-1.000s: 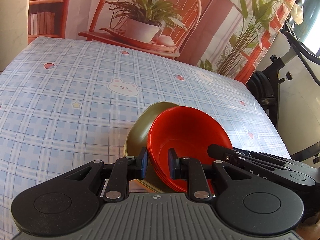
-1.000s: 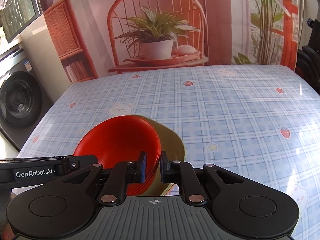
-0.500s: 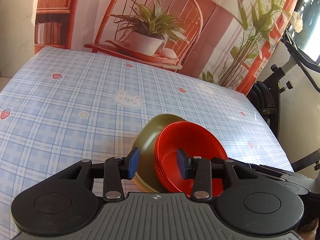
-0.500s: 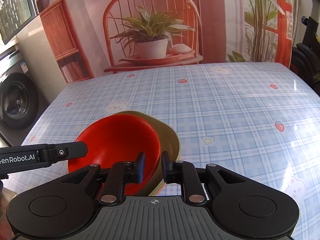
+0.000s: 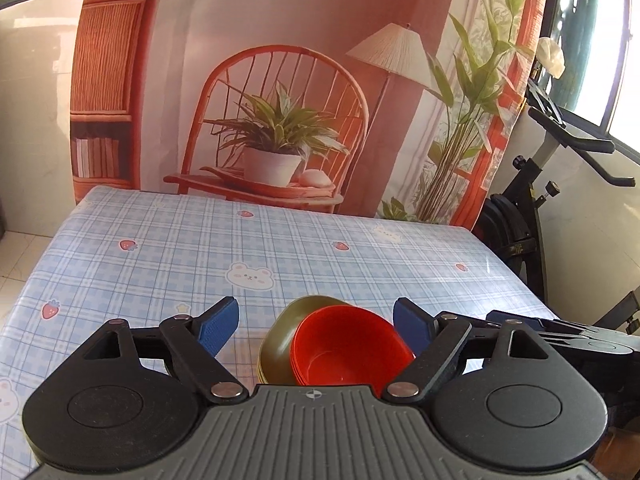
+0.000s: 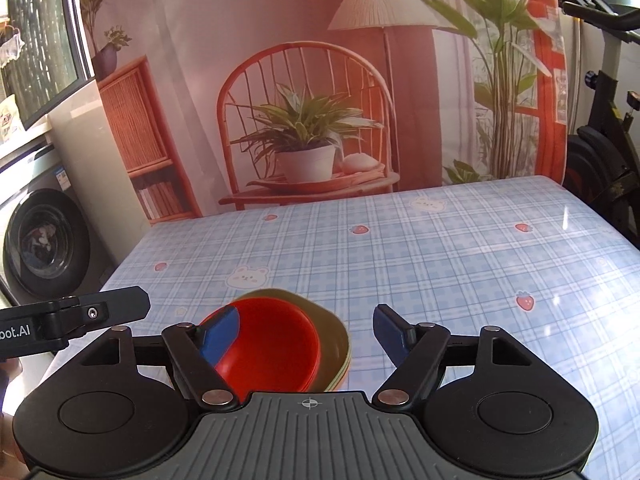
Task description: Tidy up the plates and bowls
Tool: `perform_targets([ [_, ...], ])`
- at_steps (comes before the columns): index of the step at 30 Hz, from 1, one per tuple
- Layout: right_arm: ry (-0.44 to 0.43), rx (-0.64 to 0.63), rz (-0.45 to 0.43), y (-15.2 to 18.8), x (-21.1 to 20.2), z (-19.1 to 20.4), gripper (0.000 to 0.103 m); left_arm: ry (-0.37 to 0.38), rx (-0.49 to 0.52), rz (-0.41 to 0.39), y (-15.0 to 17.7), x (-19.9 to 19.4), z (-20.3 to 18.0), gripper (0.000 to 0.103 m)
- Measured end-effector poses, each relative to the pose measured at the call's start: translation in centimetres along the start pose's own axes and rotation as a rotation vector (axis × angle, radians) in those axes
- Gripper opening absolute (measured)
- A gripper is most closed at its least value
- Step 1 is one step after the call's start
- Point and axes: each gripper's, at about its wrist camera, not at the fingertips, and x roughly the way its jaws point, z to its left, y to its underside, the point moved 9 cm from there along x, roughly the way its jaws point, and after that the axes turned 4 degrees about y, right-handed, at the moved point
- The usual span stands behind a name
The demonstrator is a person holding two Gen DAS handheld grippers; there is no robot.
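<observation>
A red bowl (image 5: 344,348) sits nested in an olive-green bowl (image 5: 280,340) on the checked tablecloth near the table's front edge. Both also show in the right wrist view, the red bowl (image 6: 272,348) inside the olive bowl (image 6: 334,336). My left gripper (image 5: 316,328) is open and empty, pulled back above the bowls. My right gripper (image 6: 306,332) is open and empty, also behind and above the bowls. Neither gripper touches a bowl.
The blue checked table (image 5: 200,264) stretches back to a printed backdrop (image 5: 280,80). An exercise bike (image 5: 560,184) stands at the right edge. A washing machine (image 6: 44,244) stands at the left. The left gripper's body (image 6: 72,316) shows in the right wrist view.
Both grippers were shut on the red bowl's rim. They have opened, let go and drawn back and up. The bowls rest on the table.
</observation>
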Motion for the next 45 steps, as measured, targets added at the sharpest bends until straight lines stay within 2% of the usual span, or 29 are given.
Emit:
perform_targets([
  [2, 0.011, 0.001, -0.029, -0.8, -1.8, -0.3, 0.082, -0.032, 0.043, -0.033, -0.8, -1.5, -0.7, 0.088],
  [5, 0.03, -0.002, -0.066, -1.8, -4.7, -0.8, 0.097, -0.065, 0.087, -0.116, -2.6, -4.6, -2.0, 0.097],
  [8, 0.049, -0.024, -0.112, -2.8, -8.0, -1.0, 0.098, -0.11, 0.142, -0.165, -4.3, -7.6, -3.4, 0.101],
  [11, 0.083, -0.026, -0.155, -3.8, -11.6, -1.3, 0.103, -0.144, 0.18, -0.196, -5.4, -10.4, -5.0, 0.102],
  [16, 0.103, -0.046, -0.226, -4.9, -17.3, -1.6, 0.103, -0.11, 0.213, -0.243, -6.5, -14.3, -7.7, 0.103],
  [23, 0.147, -0.044, -0.296, -6.2, -22.6, -2.7, 0.103, -0.068, 0.198, -0.272, -6.6, -16.3, -9.1, 0.103],
  [31, 0.15, -0.058, -0.345, -6.6, -24.6, -2.2, 0.103, -0.138, 0.238, -0.259, -6.1, -16.9, -8.7, 0.103],
  [39, 0.134, -0.057, -0.346, -6.4, -24.7, -1.5, 0.103, -0.133, 0.218, -0.305, -6.6, -18.3, -8.7, 0.103],
  [45, 0.134, -0.048, -0.342, -6.3, -24.5, -1.7, 0.103, -0.133, 0.244, -0.298, -6.4, -18.1, -9.2, 0.103],
])
